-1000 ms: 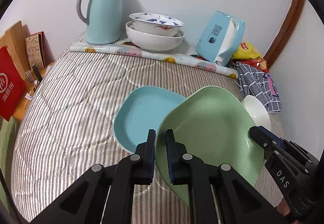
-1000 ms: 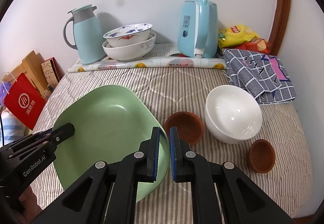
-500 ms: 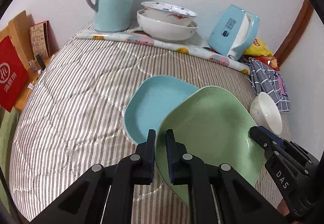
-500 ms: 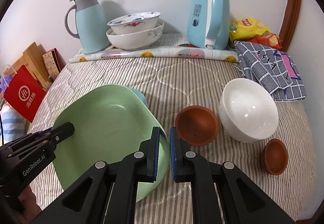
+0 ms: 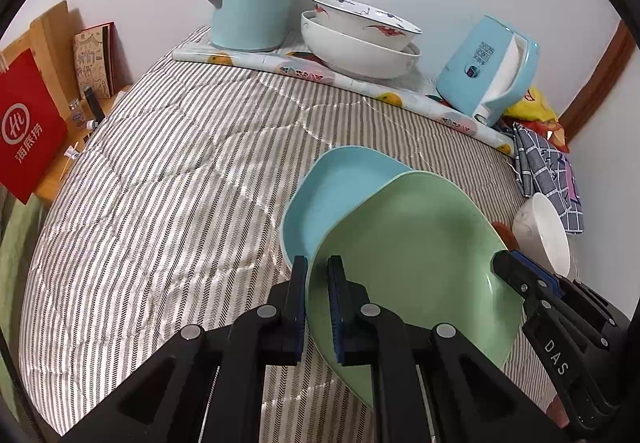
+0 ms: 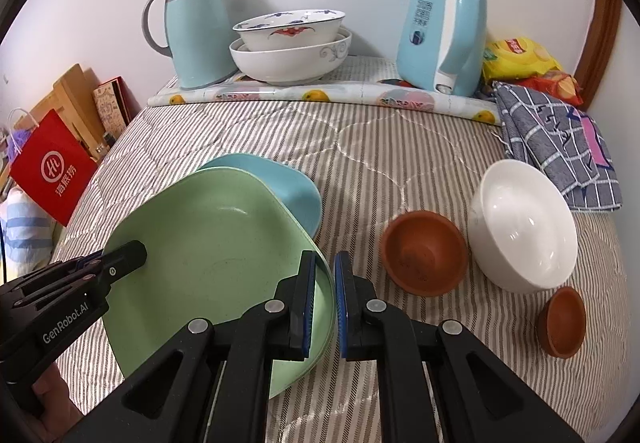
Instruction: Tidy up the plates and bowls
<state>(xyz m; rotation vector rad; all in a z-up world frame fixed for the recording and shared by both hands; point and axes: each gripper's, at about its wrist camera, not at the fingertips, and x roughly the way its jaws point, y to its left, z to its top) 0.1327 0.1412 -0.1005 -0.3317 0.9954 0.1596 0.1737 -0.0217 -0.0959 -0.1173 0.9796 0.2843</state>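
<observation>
While each gripper, left gripper (image 5: 318, 305) and right gripper (image 6: 325, 301), pinches its rim, the green plate (image 6: 208, 263) has sunk toward the blue plate (image 5: 336, 195) at 11 o'clock; stacking appears imminent.

A home bedroom: a striped quilt (image 6: 400, 147) covers the bed. Behind the quilt, against the wall, stand a flask (image 6: 192, 31) and kettle (image 6: 444, 31); left of it, a red shopping bag (image 6: 52, 171).
</observation>
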